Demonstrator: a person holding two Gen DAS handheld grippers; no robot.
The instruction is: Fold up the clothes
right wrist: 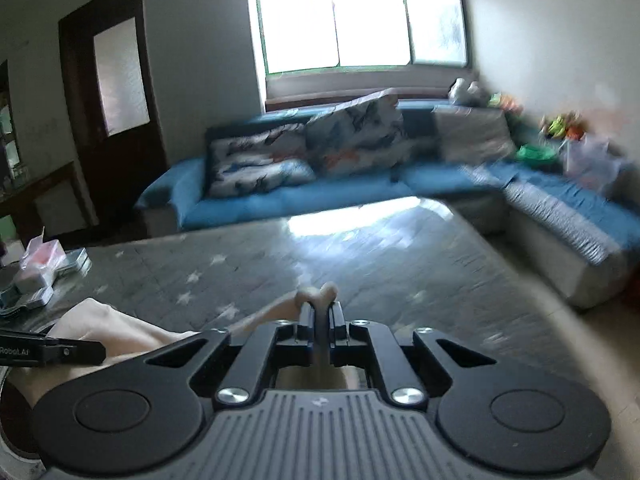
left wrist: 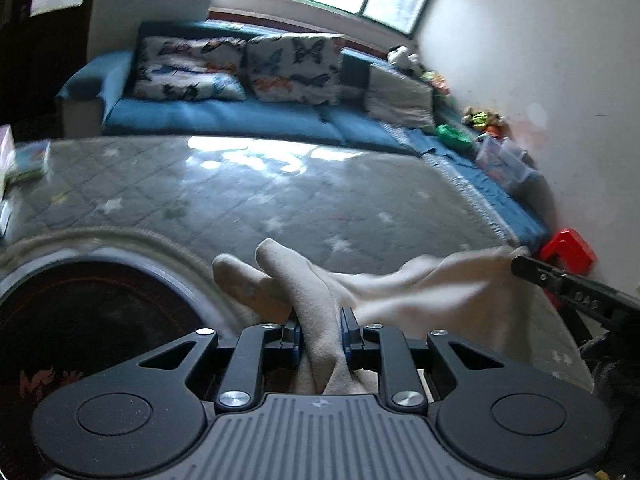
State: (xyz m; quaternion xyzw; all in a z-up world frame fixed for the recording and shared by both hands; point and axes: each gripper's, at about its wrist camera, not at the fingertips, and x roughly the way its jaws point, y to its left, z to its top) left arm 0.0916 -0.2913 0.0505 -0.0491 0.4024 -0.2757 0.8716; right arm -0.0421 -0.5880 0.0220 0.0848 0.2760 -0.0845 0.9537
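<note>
**Cream fleece garment pinched at both ends above the quilted surface**

Cream-coloured and soft, the garment (left wrist: 400,284) is hanging between my two tools, and I am holding it up over the grey quilted surface (left wrist: 248,200) with the star pattern. My left tongs (left wrist: 320,336) are pinching a thick bunched fold of it, with two rounded lobes of cloth poking out past the fingertips. My right tongs (right wrist: 321,326) are clamping a thinner gather, a small knob of fabric showing just beyond the tips. From the left wrist view I am seeing the right tool out at the far edge of the stretched cloth, so the span between the grips is sagging in loose ridges.

I am judging this as a light, limp, fleecy piece: it will drape and crumple, not hold a crease by itself, and it should not slip much in the pads. Both grips are looking bunched, not on a clean edge, so I am expecting to need better holds at corners or a hem before a tidy fold. Behind the surface, the blue sofa (right wrist: 288,204) is carrying patterned cushions (right wrist: 356,136).
</note>
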